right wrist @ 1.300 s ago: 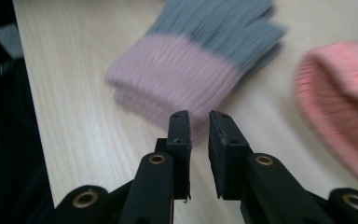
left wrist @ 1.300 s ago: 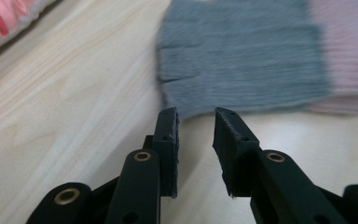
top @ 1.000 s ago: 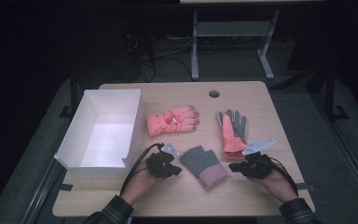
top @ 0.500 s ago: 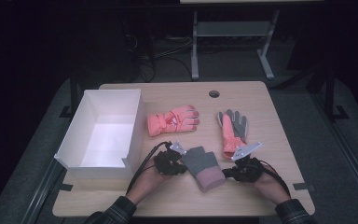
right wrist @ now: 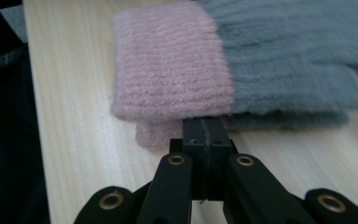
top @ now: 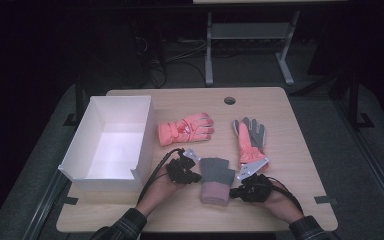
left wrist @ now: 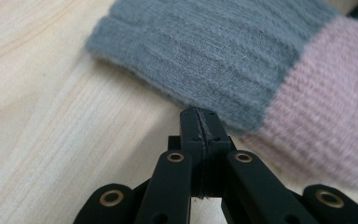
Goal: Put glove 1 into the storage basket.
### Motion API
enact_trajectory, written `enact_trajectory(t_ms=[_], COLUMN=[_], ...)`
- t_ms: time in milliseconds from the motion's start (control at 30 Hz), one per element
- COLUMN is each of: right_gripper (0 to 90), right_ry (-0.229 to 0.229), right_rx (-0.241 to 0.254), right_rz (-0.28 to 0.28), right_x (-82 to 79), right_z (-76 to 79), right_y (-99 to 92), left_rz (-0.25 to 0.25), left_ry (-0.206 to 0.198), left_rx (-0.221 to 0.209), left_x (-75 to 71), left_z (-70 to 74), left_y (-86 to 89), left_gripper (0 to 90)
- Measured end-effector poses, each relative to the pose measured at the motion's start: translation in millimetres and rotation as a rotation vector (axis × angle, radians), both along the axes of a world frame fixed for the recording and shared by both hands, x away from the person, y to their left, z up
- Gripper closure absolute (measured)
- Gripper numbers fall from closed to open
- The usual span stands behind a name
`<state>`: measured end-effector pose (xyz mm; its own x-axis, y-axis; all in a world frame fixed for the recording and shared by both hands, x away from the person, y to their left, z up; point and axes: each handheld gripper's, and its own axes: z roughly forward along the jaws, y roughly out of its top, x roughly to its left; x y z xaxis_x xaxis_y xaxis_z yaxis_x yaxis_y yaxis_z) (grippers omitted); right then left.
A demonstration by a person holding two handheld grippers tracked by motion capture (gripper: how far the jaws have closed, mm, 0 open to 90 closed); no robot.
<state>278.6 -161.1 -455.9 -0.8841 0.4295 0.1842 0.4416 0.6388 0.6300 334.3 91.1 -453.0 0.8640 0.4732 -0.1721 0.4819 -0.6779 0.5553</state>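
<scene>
both tongs clenched at the edges of the grey-and-pink knit gloves on the desk.

the knit gloves (top: 216, 178) lie stacked near the front of the desk (top: 290, 125), between the two hands. left tongs (left wrist: 199, 122) are clenched, tips at the grey edge; whether fabric is pinched cannot be told. right tongs (right wrist: 204, 130) are clenched, tips against the pink cuff edge. an orange glove (top: 185, 128) and a grey-orange glove (top: 250, 139) lie farther back; a white box (top: 111, 137) stands at the left.
</scene>
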Motion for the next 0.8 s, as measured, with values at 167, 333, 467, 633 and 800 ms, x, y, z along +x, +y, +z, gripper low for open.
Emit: enact_trajectory(t_ms=[167, 333, 467, 633, 800], right_gripper=[90.0, 90.0, 90.0, 90.0, 82.8], right_ry=[0.006, 0.008, 0.013, -0.007, 0.010], right_rx=[0.009, 0.015, 0.032, 0.023, 0.037], right_rz=[0.027, 0.054, 0.077, 0.111, 0.061], right_x=[-3.8, -6.8, -7.3, -8.7, -13.9], right_z=[-0.2, -0.9, -1.5, -1.7, 2.3], right_y=[10.4, 23.0, 35.5, 48.7, 30.1], left_rz=[-0.002, -0.002, -0.002, 0.004, 0.000], left_ry=[-0.002, 0.000, -0.008, -0.010, -0.025], left_rx=[-0.007, -0.009, -0.010, -0.017, -0.046], left_x=[2.5, 7.5, 9.1, 9.1, 7.0], left_z=[0.3, 1.0, 3.0, 6.2, 12.5], left_y=[-2.5, -2.1, -0.2, 3.5, 6.9], left_gripper=[89.8, 89.8, 89.8, 89.8, 89.7])
